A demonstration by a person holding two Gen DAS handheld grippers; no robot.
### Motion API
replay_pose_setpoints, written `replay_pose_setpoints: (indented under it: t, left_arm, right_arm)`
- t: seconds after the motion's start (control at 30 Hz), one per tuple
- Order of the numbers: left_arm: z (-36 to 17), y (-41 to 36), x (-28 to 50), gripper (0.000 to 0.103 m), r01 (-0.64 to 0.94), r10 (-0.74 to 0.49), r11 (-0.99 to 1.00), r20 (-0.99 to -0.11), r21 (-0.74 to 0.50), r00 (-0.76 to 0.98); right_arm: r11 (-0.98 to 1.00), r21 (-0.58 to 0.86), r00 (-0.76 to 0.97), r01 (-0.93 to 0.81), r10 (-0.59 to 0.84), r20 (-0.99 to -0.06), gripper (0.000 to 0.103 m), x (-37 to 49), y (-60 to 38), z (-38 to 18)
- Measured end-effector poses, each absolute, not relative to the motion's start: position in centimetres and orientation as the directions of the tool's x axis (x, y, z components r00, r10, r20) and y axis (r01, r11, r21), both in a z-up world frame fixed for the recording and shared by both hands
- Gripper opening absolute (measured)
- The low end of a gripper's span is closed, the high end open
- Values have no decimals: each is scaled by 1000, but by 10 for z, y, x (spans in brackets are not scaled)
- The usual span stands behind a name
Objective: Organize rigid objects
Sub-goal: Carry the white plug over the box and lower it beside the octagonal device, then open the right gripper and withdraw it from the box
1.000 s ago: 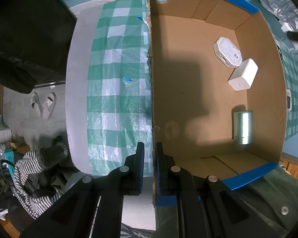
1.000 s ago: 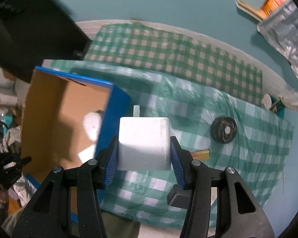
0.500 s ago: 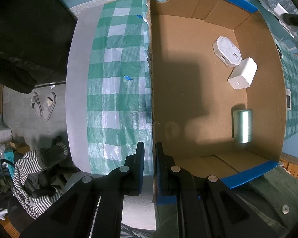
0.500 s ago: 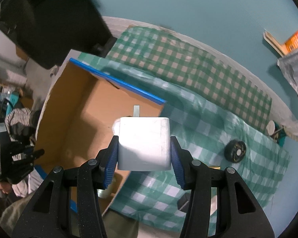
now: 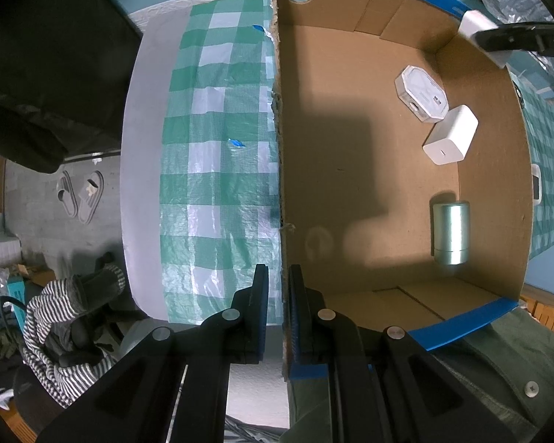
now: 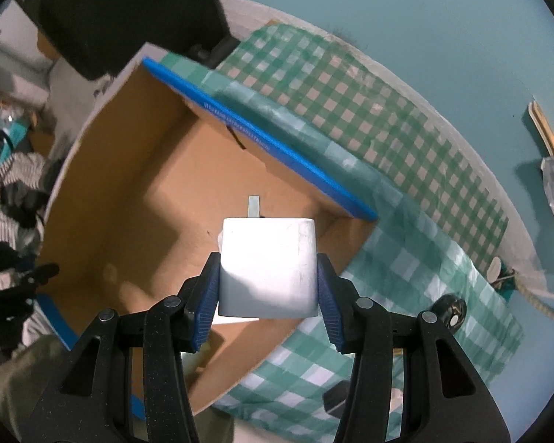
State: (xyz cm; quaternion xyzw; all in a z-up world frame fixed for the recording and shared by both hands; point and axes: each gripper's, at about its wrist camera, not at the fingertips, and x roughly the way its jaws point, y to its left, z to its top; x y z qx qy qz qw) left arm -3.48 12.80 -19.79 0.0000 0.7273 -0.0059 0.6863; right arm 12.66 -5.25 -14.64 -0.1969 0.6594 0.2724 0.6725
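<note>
- Over the cardboard box (image 6: 136,192), my right gripper (image 6: 267,284) clamps a white charger cube (image 6: 267,265).
- My left gripper (image 5: 279,295) pinches the box's side wall.

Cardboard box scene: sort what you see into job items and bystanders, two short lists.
Job:
- open brown cardboard box with blue rim, edge clamped by left claw
- white cube charger held in right claw
- white octagonal case, white cube adapter, silver metal cylinder inside the box

Lying about:
- green checked tablecloth
- grey slippers
- black round disc
</note>
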Motion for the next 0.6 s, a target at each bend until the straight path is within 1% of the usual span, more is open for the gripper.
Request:
replay_pose_setpoints:
  t: [0.2, 0.4, 0.6]
  left_arm:
    - [-199, 129, -35, 11, 7, -9, 1000, -998, -9, -63]
    - [-200, 129, -34, 11, 10, -8, 1000, -998, -9, -67]
    - [-201, 128, -34, 11, 14, -5, 1000, -998, -6, -66]
  right_arm:
    - [753, 37, -2, -657, 48, -999, 49, 123, -47, -162]
    - [750, -8, 38, -662, 23, -999, 49, 122, -48, -163]
    - [773, 10, 49, -635, 52, -997, 49, 124, -54, -153]
